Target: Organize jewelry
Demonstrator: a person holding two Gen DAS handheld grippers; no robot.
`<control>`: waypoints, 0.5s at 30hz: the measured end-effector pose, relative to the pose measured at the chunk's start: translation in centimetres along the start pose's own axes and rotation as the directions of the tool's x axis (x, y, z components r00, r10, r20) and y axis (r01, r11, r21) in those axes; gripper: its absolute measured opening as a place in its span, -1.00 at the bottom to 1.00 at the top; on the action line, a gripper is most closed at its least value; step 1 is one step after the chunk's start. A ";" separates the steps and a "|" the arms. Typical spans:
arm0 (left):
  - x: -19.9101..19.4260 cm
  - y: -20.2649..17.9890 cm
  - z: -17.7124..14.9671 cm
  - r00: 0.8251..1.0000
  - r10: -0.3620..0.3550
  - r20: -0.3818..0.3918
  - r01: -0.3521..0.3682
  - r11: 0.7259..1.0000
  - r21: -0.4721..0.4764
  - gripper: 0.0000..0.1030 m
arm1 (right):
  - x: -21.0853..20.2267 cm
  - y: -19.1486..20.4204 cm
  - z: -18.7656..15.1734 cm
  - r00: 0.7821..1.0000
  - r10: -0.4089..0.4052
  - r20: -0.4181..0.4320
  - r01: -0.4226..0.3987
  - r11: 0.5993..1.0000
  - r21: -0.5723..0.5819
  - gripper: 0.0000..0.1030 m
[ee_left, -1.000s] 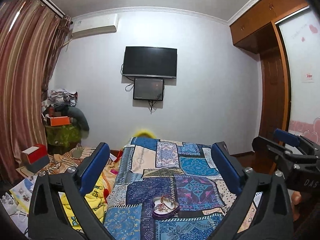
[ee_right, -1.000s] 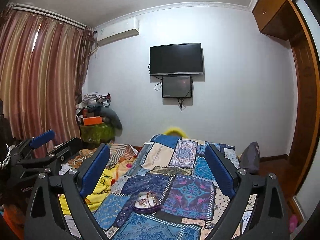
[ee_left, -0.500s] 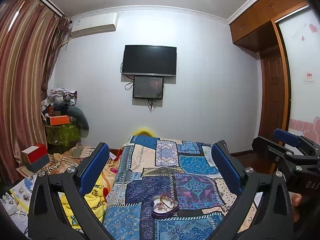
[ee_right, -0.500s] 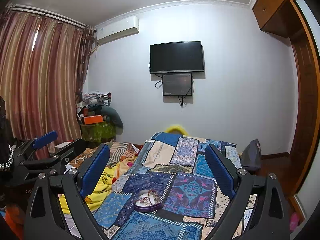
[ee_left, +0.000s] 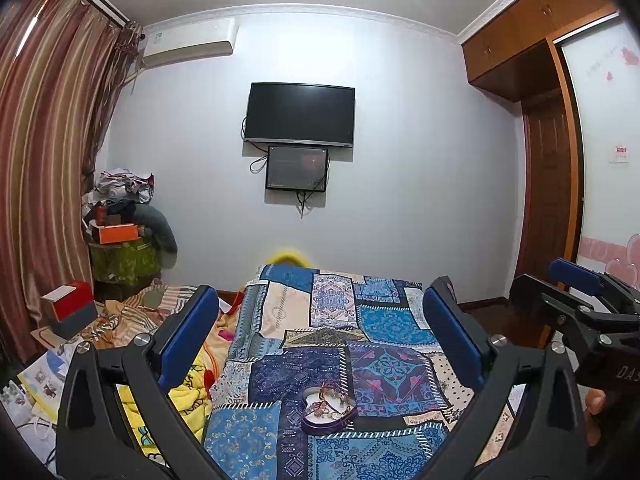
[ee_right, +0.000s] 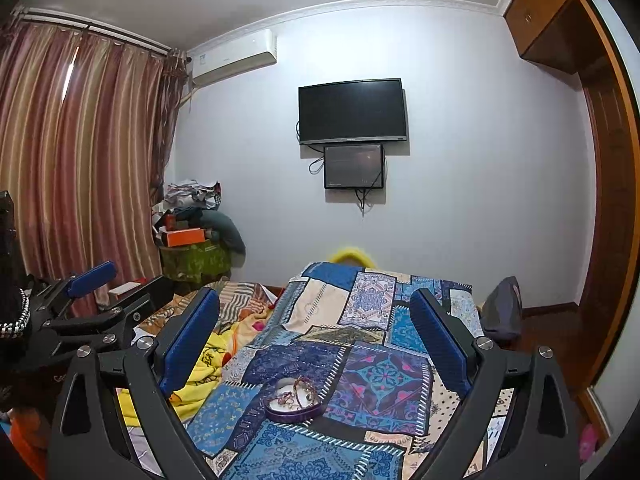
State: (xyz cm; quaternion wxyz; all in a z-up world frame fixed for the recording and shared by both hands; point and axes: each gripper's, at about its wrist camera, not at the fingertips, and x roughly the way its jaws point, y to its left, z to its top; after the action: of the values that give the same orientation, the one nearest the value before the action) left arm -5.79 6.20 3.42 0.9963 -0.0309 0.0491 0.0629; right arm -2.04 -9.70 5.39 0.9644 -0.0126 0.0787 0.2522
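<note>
Blue-padded fingers of the left gripper (ee_left: 320, 340) stand wide apart with nothing between them, and the right gripper (ee_right: 316, 340) is spread just as wide and just as empty. Both are held level above the near end of the bed, side by side, each showing at the edge of the other's view.

Ahead of and below both tools sits the small purple heart-shaped tray (ee_left: 329, 410) with a white lining, resting on the blue patchwork bedspread (ee_left: 380, 320) near the bed's near edge, roughly midway across the spread. A loose tangle of thin gold and reddish jewelry (ee_right: 298, 394) lies in it, one loop leaning over the rim. In each wrist view the tray falls between the two fingers but well short of them; nothing touches it.

Risk, as I judge it, lies in the soft bedding: a downward press beside the tray could tip it and spill the pieces into the folds. Thin chains may also slip between broad pads, or lift together as one knot.
</note>
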 end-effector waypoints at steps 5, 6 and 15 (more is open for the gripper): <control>0.2 0.0 -0.1 1.000 0.000 -0.006 0.000 1.000 0.003 0.99 | 0.0 0.0 0.0 1.000 0.002 -0.007 -0.002 1.000 0.002 0.84; 0.3 -0.1 -0.1 1.000 -0.001 -0.008 0.001 1.000 0.003 0.99 | 0.0 0.0 0.1 1.000 0.002 -0.006 -0.002 1.000 0.002 0.84; 0.6 -0.4 -0.3 1.000 -0.009 -0.017 0.009 1.000 0.015 0.99 | 0.2 -0.1 0.1 1.000 -0.002 -0.016 0.002 1.000 0.008 0.84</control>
State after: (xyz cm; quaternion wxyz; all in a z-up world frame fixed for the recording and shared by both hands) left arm -5.15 5.84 3.06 0.9964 -0.0240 0.0578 0.0579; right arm -1.75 -9.68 5.46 0.9641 -0.0108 0.0874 0.2507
